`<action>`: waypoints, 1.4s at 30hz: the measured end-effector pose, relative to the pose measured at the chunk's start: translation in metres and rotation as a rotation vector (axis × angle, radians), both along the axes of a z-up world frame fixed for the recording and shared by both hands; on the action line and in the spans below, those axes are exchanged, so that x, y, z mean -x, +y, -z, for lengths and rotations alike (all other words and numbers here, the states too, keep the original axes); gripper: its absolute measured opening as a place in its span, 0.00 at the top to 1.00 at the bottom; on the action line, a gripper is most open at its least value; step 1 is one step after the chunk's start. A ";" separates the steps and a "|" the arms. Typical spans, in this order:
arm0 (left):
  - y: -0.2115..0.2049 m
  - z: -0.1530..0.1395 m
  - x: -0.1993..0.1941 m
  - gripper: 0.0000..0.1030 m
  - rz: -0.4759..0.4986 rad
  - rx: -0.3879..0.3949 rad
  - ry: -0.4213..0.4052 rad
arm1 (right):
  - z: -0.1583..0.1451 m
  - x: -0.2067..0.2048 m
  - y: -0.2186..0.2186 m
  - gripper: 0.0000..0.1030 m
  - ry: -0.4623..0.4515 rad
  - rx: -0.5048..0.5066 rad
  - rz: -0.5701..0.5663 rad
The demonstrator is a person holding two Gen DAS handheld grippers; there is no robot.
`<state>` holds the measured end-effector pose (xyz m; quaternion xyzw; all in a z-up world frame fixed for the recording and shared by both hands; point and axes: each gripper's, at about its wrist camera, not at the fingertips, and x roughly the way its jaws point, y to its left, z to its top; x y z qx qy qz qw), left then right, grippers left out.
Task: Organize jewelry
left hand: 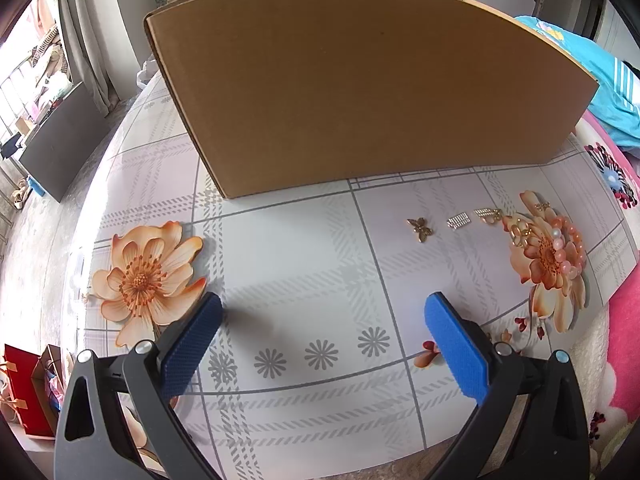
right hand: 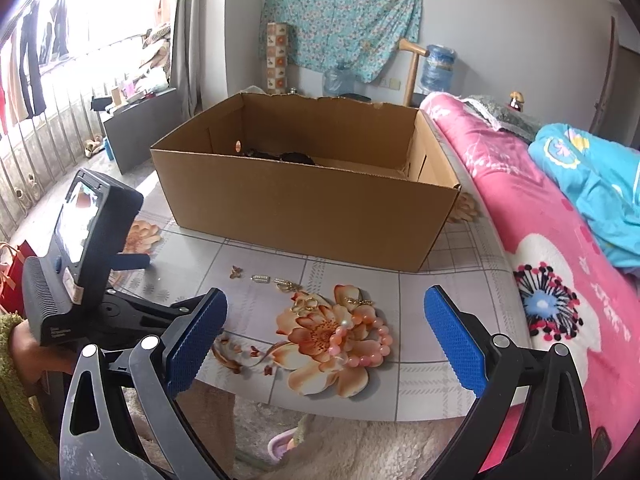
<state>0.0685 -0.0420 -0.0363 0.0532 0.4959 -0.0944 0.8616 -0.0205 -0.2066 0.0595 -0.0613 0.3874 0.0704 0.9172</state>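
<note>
table (right hand: 460,364), floral plaid cover, bearing all items. box (right hand: 308,208), open-topped cardboard, at 12 o'clock of the table; dark contents inside, too dim to identify; judged the likely destination. right gripper (right hand: 326,312), jaws wide apart, empty, raised over the near edge with the jewelry straight ahead. left gripper (left hand: 323,308), jaws likewise apart and empty, over bare cover at 9 o'clock of the jewelry. bracelet (right hand: 360,340), pink beads with one white pearl, lying on the printed flower, nearest the right gripper. gold rings (right hand: 305,304), small cluster at 11 o'clock of the bracelet. gold chain piece (right hand: 360,301) at 12 o'clock of it. two clips (left hand: 458,221), side by side. butterfly charm (left hand: 419,230), farthest toward 9 o'clock. handling note: likely start with the bracelet; lower the right pads astride one strand, close gently, lift slowly so beads do not drag the rings.
</note>
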 end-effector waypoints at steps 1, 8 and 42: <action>0.000 0.000 0.001 0.04 0.001 0.000 0.000 | 0.000 0.001 0.001 0.08 0.000 -0.004 0.002; 0.002 0.000 0.002 0.04 0.033 0.000 -0.002 | 0.000 0.003 0.005 0.08 0.000 -0.043 0.022; -0.001 0.002 0.012 0.04 0.130 -0.003 -0.009 | -0.002 -0.008 0.030 0.08 -0.012 -0.141 0.098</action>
